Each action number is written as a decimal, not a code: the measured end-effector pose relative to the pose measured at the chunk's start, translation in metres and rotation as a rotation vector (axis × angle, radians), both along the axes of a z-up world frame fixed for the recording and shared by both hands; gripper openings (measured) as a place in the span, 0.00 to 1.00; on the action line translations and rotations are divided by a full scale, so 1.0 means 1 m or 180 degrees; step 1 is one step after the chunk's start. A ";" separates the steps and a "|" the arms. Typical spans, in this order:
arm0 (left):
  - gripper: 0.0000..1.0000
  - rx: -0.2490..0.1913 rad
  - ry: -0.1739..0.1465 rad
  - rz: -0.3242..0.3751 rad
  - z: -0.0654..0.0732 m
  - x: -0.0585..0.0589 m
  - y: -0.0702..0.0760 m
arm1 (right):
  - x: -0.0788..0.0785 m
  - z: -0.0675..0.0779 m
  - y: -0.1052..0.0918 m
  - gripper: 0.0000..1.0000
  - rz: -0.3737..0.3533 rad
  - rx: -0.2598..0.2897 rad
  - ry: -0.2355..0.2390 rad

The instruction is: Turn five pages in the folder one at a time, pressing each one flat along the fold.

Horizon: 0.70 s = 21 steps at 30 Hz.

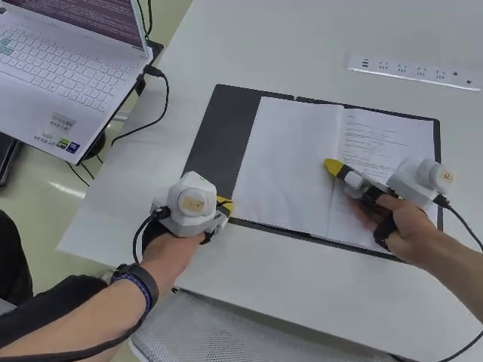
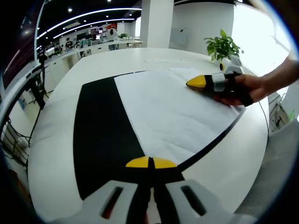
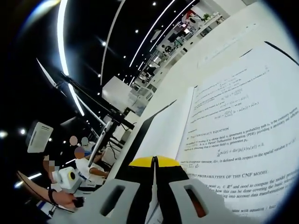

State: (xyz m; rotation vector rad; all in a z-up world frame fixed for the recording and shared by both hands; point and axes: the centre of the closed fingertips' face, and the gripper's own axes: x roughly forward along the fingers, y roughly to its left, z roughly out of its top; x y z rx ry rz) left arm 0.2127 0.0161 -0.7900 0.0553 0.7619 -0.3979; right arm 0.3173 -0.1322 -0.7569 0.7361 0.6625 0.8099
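Stretching wide and white as a table, carrying an open black folder lying flat near the front edge, cover spread against the surface and white pages facing up. Leaving the left part of that cover bare, paper hiding the rest. Holding a white socket strip along the far right, well apart from the folder. Trailing a black cable over the left edge, running from a white laptop sitting just beside that edge, whether on the top or off it not showing clearly. Standing at the far end, in the left gripper view, as a green plant.
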 end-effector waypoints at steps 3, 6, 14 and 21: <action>0.00 -0.0016 0.0000 0.0013 0.000 0.000 0.000 | -0.004 0.000 0.001 0.00 0.0027 0.0008 0.0023; 0.00 -0.0055 0.0026 0.0058 0.000 0.000 0.000 | -0.016 0.000 0.003 0.00 0.0119 0.0043 0.0064; 0.00 -0.0081 0.0022 0.0074 0.000 0.001 0.000 | -0.039 0.000 0.005 0.00 0.0259 0.0001 0.0054; 0.00 -0.0106 -0.0001 0.0104 0.000 0.001 0.000 | -0.057 -0.001 0.009 0.00 0.0339 -0.0054 0.0059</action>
